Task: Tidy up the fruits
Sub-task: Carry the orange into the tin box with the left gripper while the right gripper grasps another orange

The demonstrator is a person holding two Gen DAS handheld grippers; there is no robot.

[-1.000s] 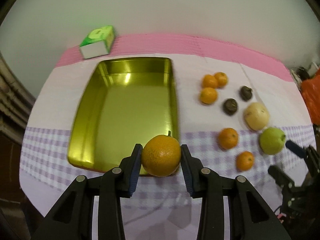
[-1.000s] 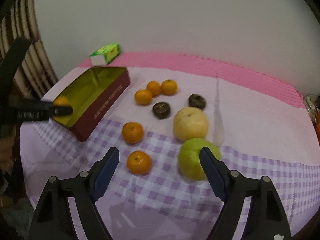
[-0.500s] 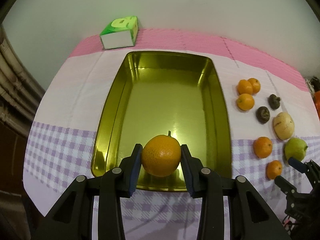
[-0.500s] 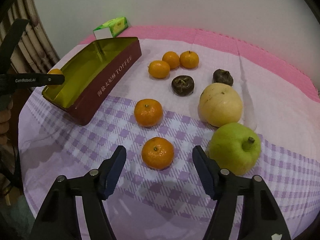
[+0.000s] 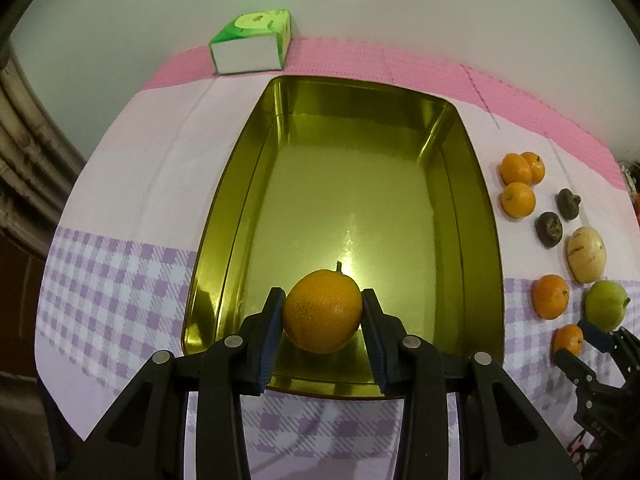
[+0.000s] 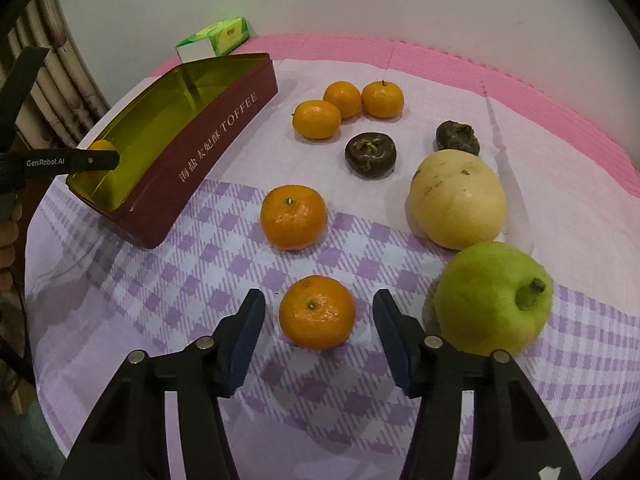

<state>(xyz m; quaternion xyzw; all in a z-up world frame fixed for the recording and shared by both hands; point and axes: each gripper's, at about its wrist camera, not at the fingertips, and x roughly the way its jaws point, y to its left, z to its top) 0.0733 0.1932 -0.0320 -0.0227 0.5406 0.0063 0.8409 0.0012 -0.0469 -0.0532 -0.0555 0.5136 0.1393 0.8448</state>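
While the left gripper (image 5: 323, 320) hangs over the near end of the tin (image 5: 480, 200), its fingers (image 5: 272, 328) are clamped on an orange (image 5: 323, 311), pads pressed against both sides. The tin has nothing else in it, as far as I can see. If that orange gets let go from up there, my guess is it bounces or rolls on the shiny metal floor, maybe bangs into the near wall. Probably fine since the walls are tall, but lower would be safer.

The right gripper (image 6: 318, 318) worries me more. Its fingers have just been closing around a small orange (image 6: 317, 312) on the checked cloth (image 6: 160, 280), and they're not touching it yet, there's a gap on each side. The green pear (image 6: 492, 300) sits just beside the right-hand finger. If the closing drifts off centre, the orange could squirt out forward on the tabletop, or the finger could nudge the pear into the pale melon (image 6: 456, 200) behind it.

Orientation: the held orange is nearly round, so no real long axis; its stem points up and away, toward the far end of the tin. The small one sits stem-up. The tin's long axis runs away from the left gripper.
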